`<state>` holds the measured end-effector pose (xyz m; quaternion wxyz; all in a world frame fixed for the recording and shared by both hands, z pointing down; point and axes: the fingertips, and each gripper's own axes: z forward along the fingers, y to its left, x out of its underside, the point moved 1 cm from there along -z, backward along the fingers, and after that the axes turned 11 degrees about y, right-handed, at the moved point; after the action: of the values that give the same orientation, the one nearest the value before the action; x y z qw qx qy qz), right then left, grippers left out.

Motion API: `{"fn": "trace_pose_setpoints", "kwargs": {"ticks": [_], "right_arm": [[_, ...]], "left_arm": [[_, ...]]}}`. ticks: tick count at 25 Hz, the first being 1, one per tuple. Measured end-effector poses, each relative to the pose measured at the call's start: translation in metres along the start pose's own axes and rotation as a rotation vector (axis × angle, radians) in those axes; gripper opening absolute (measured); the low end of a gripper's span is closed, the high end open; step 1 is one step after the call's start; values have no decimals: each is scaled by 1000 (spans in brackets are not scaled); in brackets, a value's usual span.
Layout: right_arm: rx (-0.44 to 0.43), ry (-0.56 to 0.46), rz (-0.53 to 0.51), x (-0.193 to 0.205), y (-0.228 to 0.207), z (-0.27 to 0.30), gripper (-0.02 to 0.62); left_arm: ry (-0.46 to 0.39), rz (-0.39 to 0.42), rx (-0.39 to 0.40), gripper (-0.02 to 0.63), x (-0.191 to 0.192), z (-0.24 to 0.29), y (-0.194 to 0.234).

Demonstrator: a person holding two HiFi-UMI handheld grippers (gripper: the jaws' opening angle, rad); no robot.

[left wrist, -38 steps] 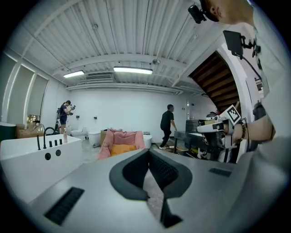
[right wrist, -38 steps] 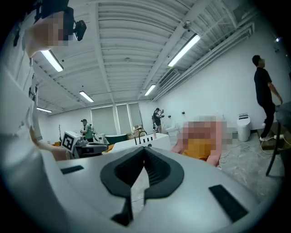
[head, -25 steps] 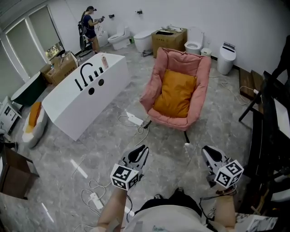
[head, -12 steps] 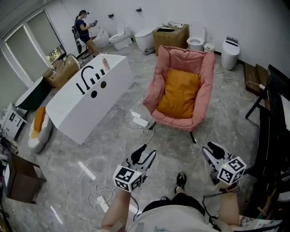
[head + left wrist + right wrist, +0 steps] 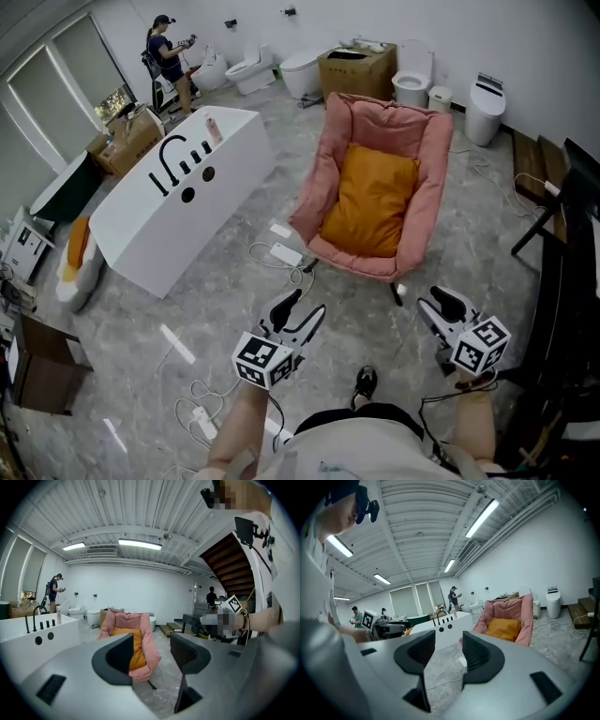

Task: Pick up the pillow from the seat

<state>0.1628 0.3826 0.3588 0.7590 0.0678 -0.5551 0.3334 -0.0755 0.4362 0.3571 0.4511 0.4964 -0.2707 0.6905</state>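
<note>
An orange pillow (image 5: 370, 202) lies on the seat of a pink padded chair (image 5: 317, 192) in the middle of the room. Both grippers hang well short of the chair, over the grey floor. My left gripper (image 5: 304, 307) points at the chair's front left; its jaws are opening with nothing between them. My right gripper (image 5: 439, 302) is in front of the chair's right side, its jaws also opening and empty. In the left gripper view the pillow (image 5: 137, 652) shows past the left gripper (image 5: 152, 652). In the right gripper view the pillow (image 5: 504, 627) lies right of the right gripper (image 5: 449, 651).
A white bathtub (image 5: 178, 211) stands left of the chair. Power strips and cables (image 5: 286, 253) lie on the floor by the chair's foot. Toilets (image 5: 412, 86) and a cardboard box (image 5: 356, 66) line the back wall. A person (image 5: 167, 56) stands far back left. Dark stairs (image 5: 572, 244) are at the right.
Both grippers' jaws have gone from nearly shut to parted. I have stepped closer to the chair, which now sits nearer and more central in the head view.
</note>
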Motion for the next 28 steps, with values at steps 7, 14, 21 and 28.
{"fn": "trace_pose_setpoints", "kwargs": {"ticks": [7, 14, 21, 28], "right_arm": [[-63, 42, 0, -26, -51, 29, 247], [-106, 47, 9, -41, -90, 46, 276], [-121, 44, 19, -52, -109, 64, 295], [-62, 37, 35, -68, -131, 101, 360]], "left_arm": [[28, -29, 1, 288, -21, 55, 17], [37, -53, -2, 342, -33, 95, 21], [56, -64, -1, 394, -44, 120, 38], [105, -82, 50, 465, -42, 157, 79]]}}
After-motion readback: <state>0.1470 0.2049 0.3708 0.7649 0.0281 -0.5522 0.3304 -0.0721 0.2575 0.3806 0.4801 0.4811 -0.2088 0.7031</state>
